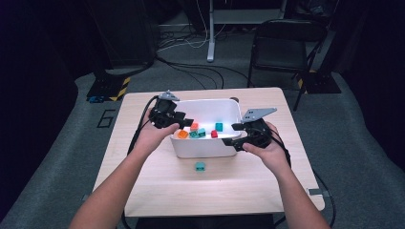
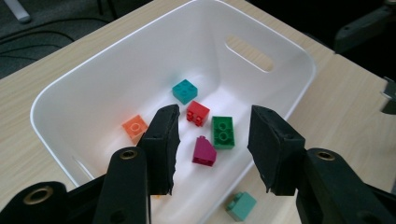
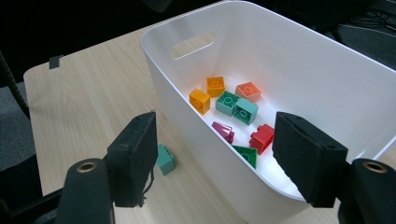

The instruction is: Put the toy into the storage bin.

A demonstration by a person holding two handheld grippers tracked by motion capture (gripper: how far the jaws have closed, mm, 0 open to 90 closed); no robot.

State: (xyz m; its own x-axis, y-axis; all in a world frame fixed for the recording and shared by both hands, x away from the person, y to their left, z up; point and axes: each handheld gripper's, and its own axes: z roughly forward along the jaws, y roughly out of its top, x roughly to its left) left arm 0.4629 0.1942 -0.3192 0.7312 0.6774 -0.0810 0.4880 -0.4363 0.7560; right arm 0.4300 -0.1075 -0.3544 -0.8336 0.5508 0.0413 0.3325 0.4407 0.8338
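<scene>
Writing: none I can read on bin or bricks
Left tongs (image 1: 184, 125): mine, spread, holding nothing, over the white bin's (image 1: 203, 149) left rim
Right tongs (image 1: 233, 134): mine, spread, holding nothing, at its right front corner
Bricks: orange (image 2: 135, 127), red (image 2: 198, 112), green (image 2: 222, 131), magenta (image 2: 204, 151) inside the bin
Worktop (image 1: 143, 191): teal brick (image 1: 200, 166) just before the bin's front wall

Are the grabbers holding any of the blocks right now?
No. Left gripper and right gripper are both open, fingers empty, above the white bin.
</scene>
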